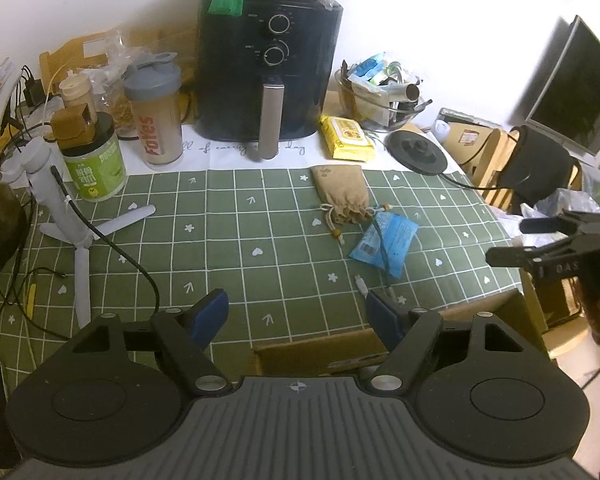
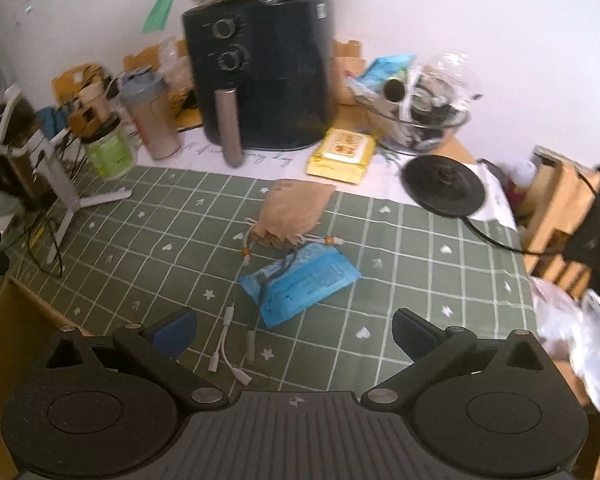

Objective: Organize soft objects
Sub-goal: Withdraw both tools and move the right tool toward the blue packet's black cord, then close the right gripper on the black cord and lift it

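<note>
The counter [image 1: 236,248], under a green grid cloth, has a broad bare stretch in its middle and left-front, bounded at the back by a white strip where one dark air fryer [image 1: 270,68], one shaker bottle [image 1: 155,112], one green-labelled jar [image 1: 94,160] and one yellow wipes pack [image 1: 346,138] stand in a row. The right edge of the cloth falls away toward wooden chairs, and a brown cardboard box [image 1: 320,350] sits against the near edge below the left gripper [image 1: 296,320], whose blue-padded fingers are spread wide with nothing between them. The right gripper [image 2: 294,332] is likewise spread apart and empty, hovering over the near part of the cloth. Two soft items lie together right of centre: one tan drawstring pouch [image 2: 294,210] with beaded cords, and just in front of it, one blue packet [image 2: 300,286] with a dark cord lying across it; whether pouch and packet touch is hard to tell. One white adapter cable [image 2: 228,352] lies near the right gripper's left finger. One black kettle base [image 2: 444,186] sits at the back right, its cord trailing off the edge. A glass bowl [image 2: 420,120] holds a jumble too tangled to count. One white tripod stand [image 1: 72,220] occupies the left, among loose wires. The right wrist view is motion-blurred, and the crinkled plastic at its right edge is cut off.
</note>
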A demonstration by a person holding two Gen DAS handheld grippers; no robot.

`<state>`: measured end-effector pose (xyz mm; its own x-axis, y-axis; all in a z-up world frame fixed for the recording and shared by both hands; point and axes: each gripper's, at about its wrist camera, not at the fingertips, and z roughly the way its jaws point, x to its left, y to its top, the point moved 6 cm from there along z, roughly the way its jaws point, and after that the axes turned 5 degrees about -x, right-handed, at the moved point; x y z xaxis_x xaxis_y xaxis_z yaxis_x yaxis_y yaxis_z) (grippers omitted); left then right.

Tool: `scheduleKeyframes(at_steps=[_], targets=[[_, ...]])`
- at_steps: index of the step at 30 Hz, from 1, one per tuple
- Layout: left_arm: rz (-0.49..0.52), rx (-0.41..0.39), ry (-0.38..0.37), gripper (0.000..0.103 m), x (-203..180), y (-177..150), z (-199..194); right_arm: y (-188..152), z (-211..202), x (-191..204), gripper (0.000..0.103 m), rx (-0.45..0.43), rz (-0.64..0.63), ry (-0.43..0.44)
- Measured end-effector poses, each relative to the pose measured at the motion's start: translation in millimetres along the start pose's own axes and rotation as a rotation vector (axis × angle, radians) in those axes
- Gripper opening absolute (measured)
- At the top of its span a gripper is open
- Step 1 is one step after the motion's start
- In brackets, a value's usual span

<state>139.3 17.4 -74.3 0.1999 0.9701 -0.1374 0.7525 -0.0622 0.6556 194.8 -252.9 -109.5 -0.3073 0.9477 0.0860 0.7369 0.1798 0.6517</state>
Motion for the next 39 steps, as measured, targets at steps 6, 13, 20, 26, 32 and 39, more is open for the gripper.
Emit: scheduleKeyframes(at_steps=[6,13,20,26,32,39], targets=[[-0.002,0.006,0.02,0.075,9.2,-3.6,-0.3,8.7,29.6,1.5,0.102,0.043,-0.019,0.069],[-0.032,0.01,0.041,0.075,25.7,-8.1,-3.6,13.5,65.2,10.9,0.093,0.109,-0.08,0.145],[-0.063,0.033,0.024,0.075,37.5,-17.4,-5.9,9.4,106.0,17.5,0.077,0.186,-0.088,0.191],[-0.097,0.041,0.008,0.075,43.0,-22.0,-8.0,4.0,135.8,19.7,0.054,0.242,-0.09,0.202],[-0.114,0.048,-0.001,0.075,46.5,-24.5,-8.7,-2.6,161.0,19.7,0.033,0.275,-0.073,0.206],[-0.108,0.041,-0.024,0.075,43.5,-20.4,-9.8,-9.1,176.6,16.2,0.007,0.282,-0.039,0.195]])
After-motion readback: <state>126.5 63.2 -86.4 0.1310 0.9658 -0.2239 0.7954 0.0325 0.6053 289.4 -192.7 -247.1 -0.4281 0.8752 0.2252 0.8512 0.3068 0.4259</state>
